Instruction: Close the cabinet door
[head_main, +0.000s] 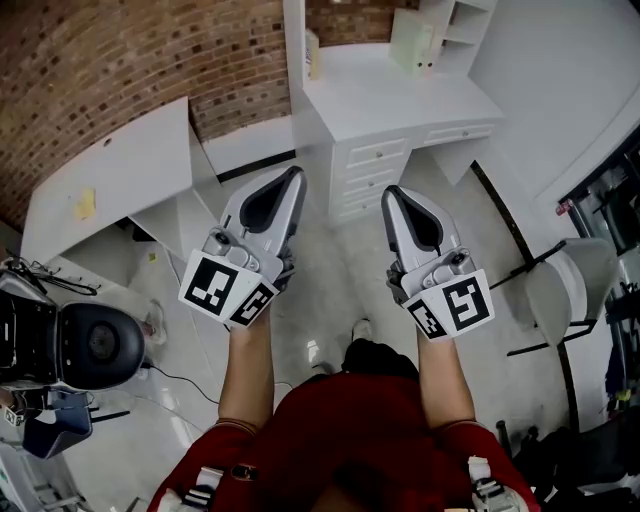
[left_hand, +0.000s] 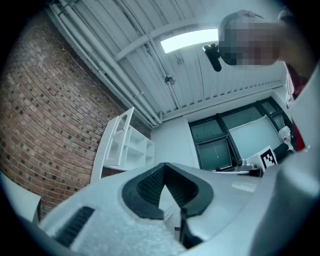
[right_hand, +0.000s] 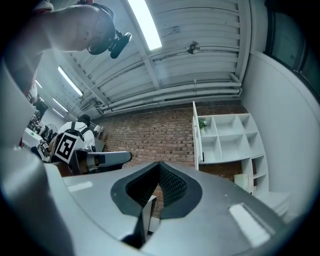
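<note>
The white shelf cabinet stands on the desk against the brick wall, and its door is swung out, seen edge-on. In the left gripper view the same door is a white frame angled away from the shelves. In the head view the door's edge rises at the top centre. My left gripper and right gripper point forward side by side, well short of the cabinet. Both are shut with nothing between the jaws, whose tips meet in the left gripper view and in the right gripper view.
A white desk with drawers stands straight ahead, a pale green folder on it. At the left, a slanted white desk carries a yellow note. A black chair is lower left, a white chair right.
</note>
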